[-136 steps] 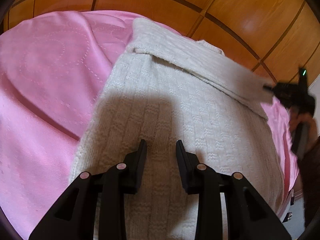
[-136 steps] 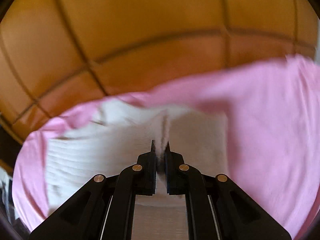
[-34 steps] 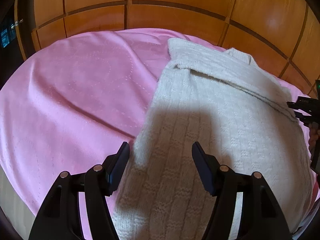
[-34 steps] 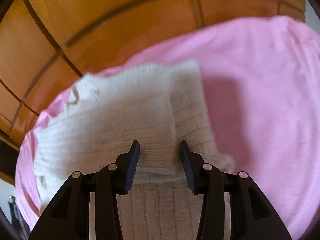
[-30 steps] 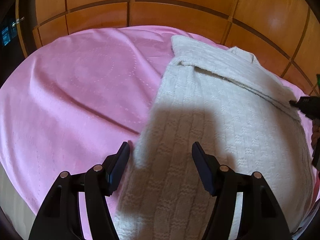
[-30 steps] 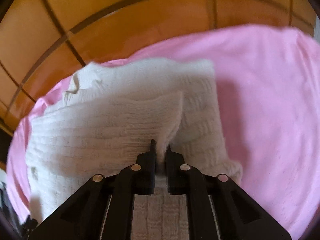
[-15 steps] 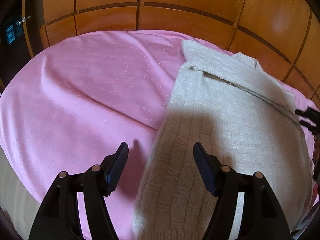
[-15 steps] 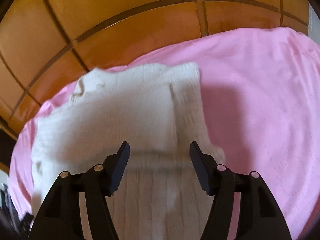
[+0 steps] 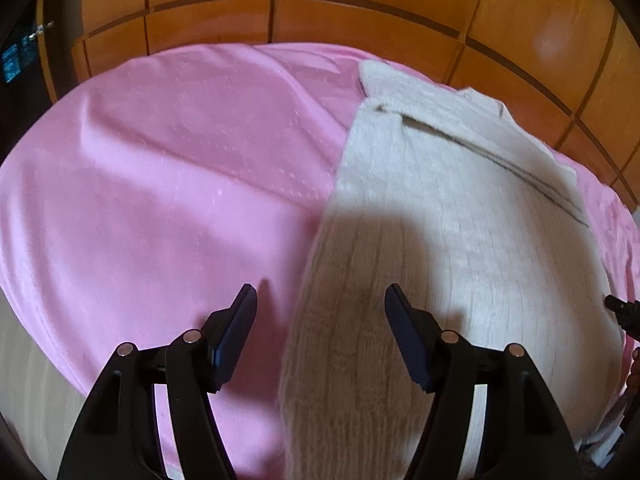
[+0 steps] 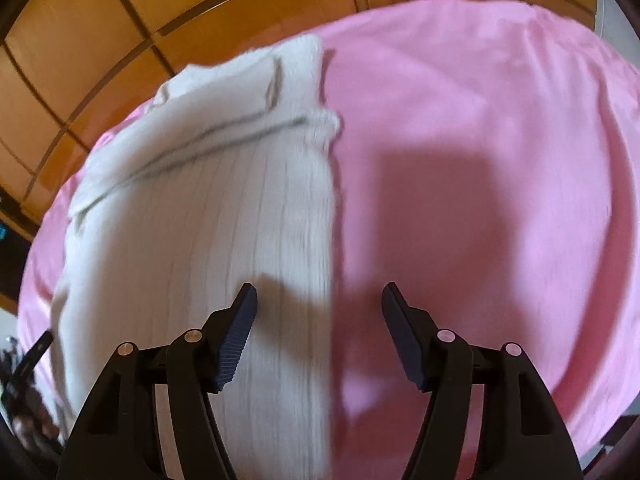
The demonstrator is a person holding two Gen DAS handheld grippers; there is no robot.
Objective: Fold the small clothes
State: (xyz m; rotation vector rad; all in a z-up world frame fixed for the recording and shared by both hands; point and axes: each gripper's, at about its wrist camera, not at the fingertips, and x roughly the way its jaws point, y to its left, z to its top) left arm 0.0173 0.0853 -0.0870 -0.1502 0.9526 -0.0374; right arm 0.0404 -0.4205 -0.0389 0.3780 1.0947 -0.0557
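A cream knitted garment [image 9: 448,216] lies flat on a pink blanket [image 9: 160,184], with a folded band across its far end. My left gripper [image 9: 320,312] is open and empty, straddling the garment's left edge near its lower end. In the right wrist view the same garment [image 10: 208,216] fills the left half. My right gripper [image 10: 319,310] is open and empty, straddling the garment's right edge.
A wooden panelled wall [image 9: 360,4] rises right behind the blanket. The blanket's near left edge drops to a pale floor [image 9: 24,380]. The other gripper's tip [image 9: 622,312] shows at the right edge of the left wrist view.
The right gripper let go of the folded sleeve, opened wide and moved right to the garment's side edge. The left gripper shifted left so the garment's left edge lies between its fingers.
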